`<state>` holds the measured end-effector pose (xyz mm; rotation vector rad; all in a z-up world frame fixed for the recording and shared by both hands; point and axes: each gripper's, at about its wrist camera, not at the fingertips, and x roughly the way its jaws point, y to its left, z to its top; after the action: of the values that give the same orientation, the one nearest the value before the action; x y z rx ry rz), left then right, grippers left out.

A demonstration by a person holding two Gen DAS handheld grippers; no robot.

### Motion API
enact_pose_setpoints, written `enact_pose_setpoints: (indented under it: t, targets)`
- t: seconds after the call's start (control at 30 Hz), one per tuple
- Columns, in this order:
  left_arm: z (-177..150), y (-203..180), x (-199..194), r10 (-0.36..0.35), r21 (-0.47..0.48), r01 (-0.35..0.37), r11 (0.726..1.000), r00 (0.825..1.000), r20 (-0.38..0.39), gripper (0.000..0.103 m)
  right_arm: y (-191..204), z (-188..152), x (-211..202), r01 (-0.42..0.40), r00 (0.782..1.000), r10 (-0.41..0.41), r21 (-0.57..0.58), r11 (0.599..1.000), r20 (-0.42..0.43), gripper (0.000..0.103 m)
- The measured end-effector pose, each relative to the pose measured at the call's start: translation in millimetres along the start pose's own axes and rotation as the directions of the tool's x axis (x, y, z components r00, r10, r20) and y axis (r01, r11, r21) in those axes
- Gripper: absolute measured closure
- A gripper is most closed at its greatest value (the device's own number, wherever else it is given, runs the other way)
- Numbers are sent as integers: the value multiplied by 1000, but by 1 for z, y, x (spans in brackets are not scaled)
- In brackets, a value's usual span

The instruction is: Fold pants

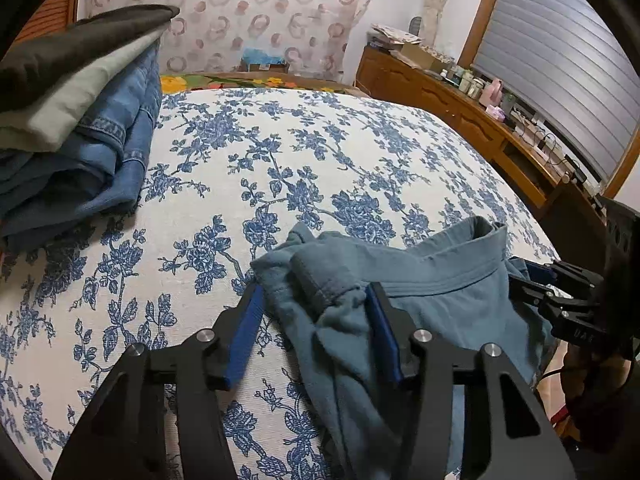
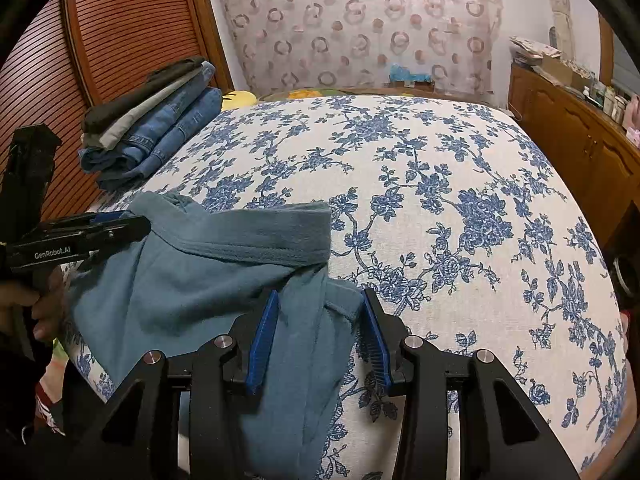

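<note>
Left hand-held gripper (image 1: 316, 300) | grips pants (image 1: 432, 280) waistband | right hand-held gripper (image 2: 320, 308) grips other corner

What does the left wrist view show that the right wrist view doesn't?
Only the left wrist view: a slatted window blind above the wooden dresser. Only the right wrist view: the louvred wooden door and a hand on the left tool. Both: teal pants on the floral bedspread, folded clothes stack.
</note>
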<state>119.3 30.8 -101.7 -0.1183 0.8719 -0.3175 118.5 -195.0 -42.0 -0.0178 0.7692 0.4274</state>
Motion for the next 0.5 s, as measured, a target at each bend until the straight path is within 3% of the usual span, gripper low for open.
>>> enact_pose_setpoints:
  t: [0.13,0.23,0.5]
  targets:
    - [0,2,1,-21,-18,21,1000,1000,-3,52,1,1,1,-12,1000,12,-7,1000,-4,60]
    - [0,3,2,-52,-29,52,998,999,-5,61,2,1,1,-19,1000,19,-16,1000,-5,65]
    - [0,-7,-1,-46,5,46,999,999,4,80,1,2,4,-59,998,59,-20,998,-14,84]
